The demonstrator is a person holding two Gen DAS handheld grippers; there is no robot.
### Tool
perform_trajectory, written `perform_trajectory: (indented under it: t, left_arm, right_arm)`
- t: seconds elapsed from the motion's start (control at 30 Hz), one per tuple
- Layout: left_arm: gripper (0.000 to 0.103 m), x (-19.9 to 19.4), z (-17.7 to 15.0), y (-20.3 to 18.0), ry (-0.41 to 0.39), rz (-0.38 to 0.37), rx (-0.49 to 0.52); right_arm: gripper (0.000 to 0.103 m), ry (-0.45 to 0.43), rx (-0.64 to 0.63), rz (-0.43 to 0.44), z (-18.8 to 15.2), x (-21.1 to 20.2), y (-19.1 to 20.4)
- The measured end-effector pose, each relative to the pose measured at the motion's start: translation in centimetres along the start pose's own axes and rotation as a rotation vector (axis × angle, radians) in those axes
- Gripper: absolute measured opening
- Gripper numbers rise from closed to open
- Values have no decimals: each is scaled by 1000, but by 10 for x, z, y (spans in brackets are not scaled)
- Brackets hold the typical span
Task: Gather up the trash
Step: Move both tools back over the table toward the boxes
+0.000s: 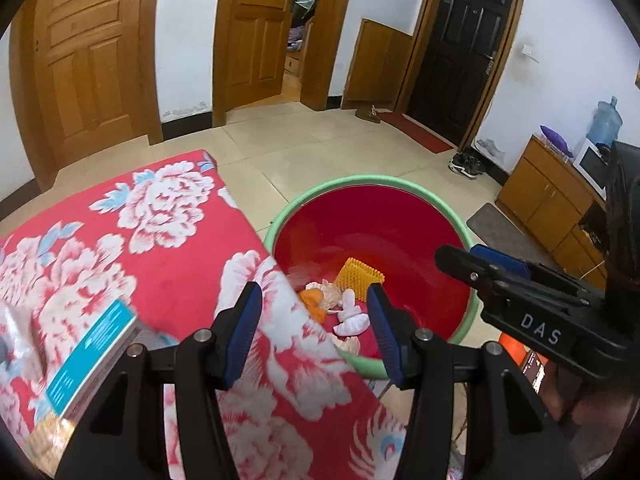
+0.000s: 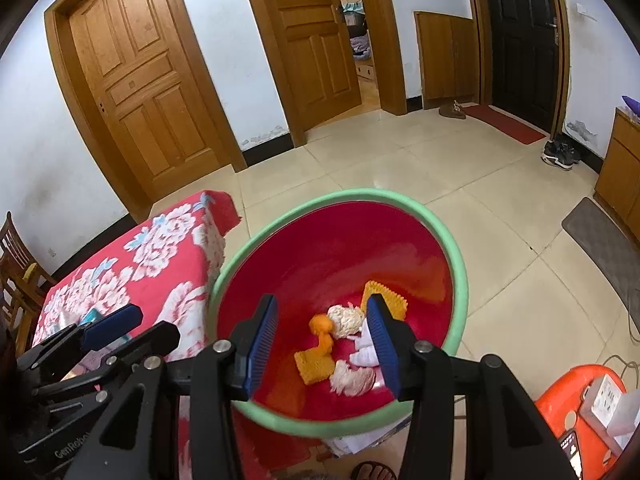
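Note:
A red basin with a green rim stands on the floor beside the table. Inside it lie trash pieces: orange peel, yellow ribbed pieces and crumpled white tissues. My left gripper hovers over the table's edge and the basin, open, nothing between its blue pads. My right gripper hangs above the basin, also open and empty. Each gripper shows in the other view: the right gripper at the right, the left gripper at the lower left.
The table wears a red floral cloth, with a teal-covered book near my left gripper. An orange stool carrying a phone and a power strip stands at the right. A sandalled foot is below the basin. Wooden chairs stand at the far left.

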State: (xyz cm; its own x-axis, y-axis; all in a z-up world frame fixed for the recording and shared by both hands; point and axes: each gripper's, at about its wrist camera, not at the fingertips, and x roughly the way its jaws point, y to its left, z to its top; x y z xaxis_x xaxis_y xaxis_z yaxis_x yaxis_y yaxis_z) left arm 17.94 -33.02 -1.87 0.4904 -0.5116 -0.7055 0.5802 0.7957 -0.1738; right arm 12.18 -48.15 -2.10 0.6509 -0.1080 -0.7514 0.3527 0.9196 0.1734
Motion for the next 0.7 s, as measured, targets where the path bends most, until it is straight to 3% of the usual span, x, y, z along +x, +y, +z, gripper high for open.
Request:
perform_trajectory:
  t: [0.33,0.7]
  left_arm:
    - [54,-63,-23,-2,-64,40,-19]
    - [54,-107,-65,-2,-58,50,1]
  right_arm:
    - [50,-32,-65,5,-18,-49,29]
    - [51,-37,-47,-7,-57,-94,39]
